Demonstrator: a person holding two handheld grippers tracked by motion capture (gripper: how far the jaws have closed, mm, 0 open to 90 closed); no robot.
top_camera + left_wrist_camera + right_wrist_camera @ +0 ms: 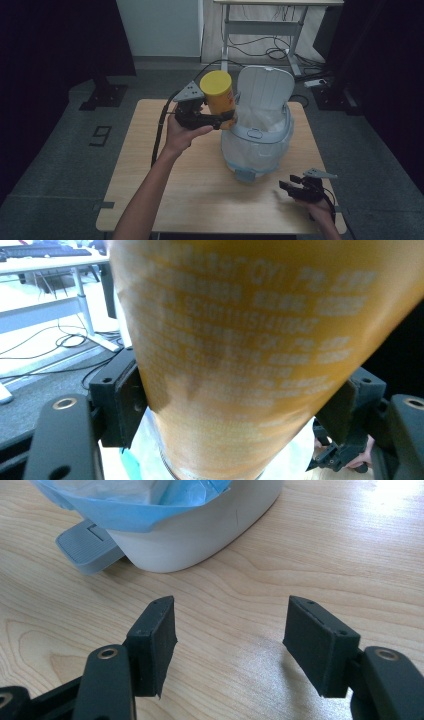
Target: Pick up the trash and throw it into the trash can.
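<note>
My left gripper (pixel 225 119) is shut on a tall yellow can (pixel 219 98) with a yellow lid, held upright in the air at the left rim of a white pedal bin (pixel 260 145). The bin's lid (pixel 265 87) stands open, and a pale blue liner bag shows inside. In the left gripper view the can's printed orange wall (pixel 250 340) sits between both jaw pads. My right gripper (pixel 286 186) rests low over the table at the front right, open, with bare wood between its pads (pixel 227 640). The bin's grey pedal (pixel 85 547) lies just ahead of it.
The bin stands on a small wooden table (pixel 150 190) with bare wood to the left and front. Behind the table, on the grey floor, stand a desk frame (pixel 265 30) and loose cables. Dark curtains flank both sides.
</note>
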